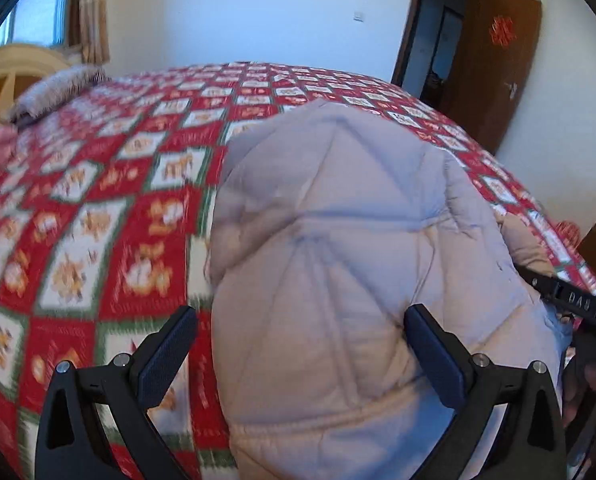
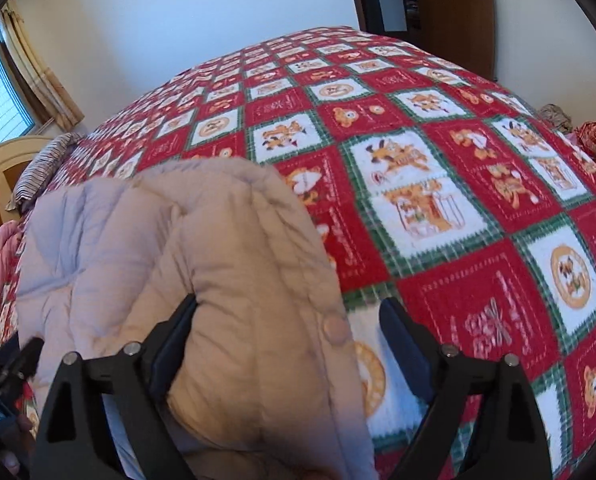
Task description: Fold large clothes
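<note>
Lying across a bed covered by a red, white and green checked blanket (image 2: 437, 168) is a pale padded coat (image 1: 337, 240), bunched into a rounded heap near the bed's near edge. The left gripper (image 1: 299, 344) has its jaws spread wide with nothing pinched, one finger over the blanket and the other against the coat's quilted back. The right gripper (image 2: 290, 332) is also wide open, a tan fold of the coat with a snap button (image 2: 335, 329) lying loose between its fingers, unclamped
</note>
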`<move>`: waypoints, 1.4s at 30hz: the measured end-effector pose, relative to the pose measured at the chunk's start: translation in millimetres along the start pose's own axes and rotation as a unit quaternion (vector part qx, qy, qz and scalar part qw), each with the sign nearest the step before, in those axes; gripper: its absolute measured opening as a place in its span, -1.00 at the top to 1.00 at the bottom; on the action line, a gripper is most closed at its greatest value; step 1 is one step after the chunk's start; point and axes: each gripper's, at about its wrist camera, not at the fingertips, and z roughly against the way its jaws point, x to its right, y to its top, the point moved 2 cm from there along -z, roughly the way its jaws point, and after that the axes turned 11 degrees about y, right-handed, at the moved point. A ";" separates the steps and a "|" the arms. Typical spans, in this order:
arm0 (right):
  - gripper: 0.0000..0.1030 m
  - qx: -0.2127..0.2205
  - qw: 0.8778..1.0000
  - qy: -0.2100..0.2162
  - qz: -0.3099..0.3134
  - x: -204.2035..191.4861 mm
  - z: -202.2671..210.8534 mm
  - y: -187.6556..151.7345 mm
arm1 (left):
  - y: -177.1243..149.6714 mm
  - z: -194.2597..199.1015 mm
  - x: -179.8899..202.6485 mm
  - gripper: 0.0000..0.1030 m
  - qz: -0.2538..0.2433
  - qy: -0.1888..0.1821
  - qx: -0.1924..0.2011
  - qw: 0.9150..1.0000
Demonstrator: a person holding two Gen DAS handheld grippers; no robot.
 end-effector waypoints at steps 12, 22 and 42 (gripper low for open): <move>-0.62 -0.024 0.994 0.098 -0.031 16.4 -7.9 -11.1 | -9.4 -17.0 10.0 -0.99 0.018 -0.064 -0.029 0.997; -0.12 -0.031 0.992 0.123 0.003 -2.7 -15.8 -14.5 | -9.9 -8.3 25.2 -0.83 -0.015 -0.047 -0.001 0.999; -0.18 -0.019 0.993 0.118 -0.024 3.1 -18.9 -16.2 | -7.2 -6.1 19.8 -0.75 -0.012 -0.040 0.010 0.999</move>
